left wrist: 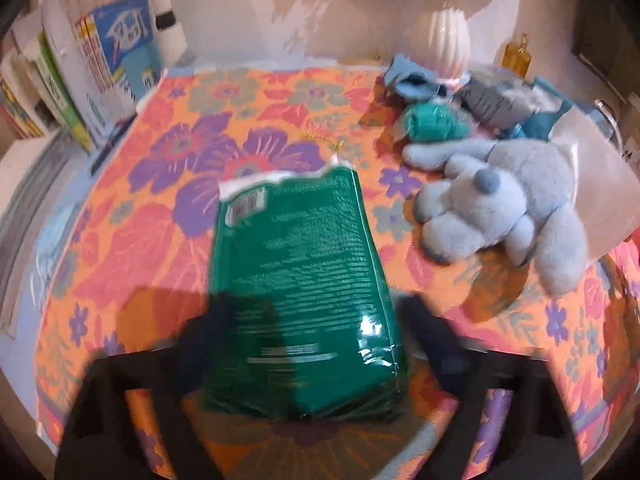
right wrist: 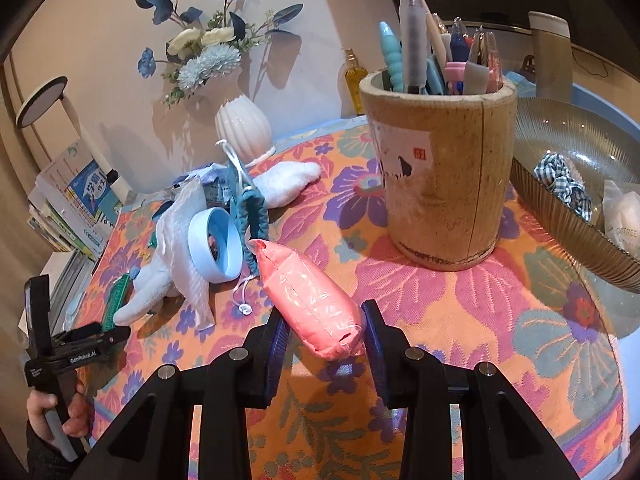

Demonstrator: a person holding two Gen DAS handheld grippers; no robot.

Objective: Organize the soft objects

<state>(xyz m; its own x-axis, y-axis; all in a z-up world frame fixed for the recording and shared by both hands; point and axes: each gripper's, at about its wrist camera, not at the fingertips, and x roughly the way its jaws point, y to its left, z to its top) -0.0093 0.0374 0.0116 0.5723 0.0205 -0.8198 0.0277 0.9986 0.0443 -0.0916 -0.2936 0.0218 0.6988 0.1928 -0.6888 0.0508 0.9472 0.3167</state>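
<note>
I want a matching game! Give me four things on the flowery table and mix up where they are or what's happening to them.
Things:
1. pink packet
2. green packet
3. pens
4. checked scrunchie

Places or states:
A. standing in the cork cup
B. lying in the ribbed glass bowl
C. squeezed between the jaws of the right gripper
D. lying flat on the tablecloth between the open jaws of the left gripper

Pairs: 1-C, 2-D, 3-A, 4-B
</note>
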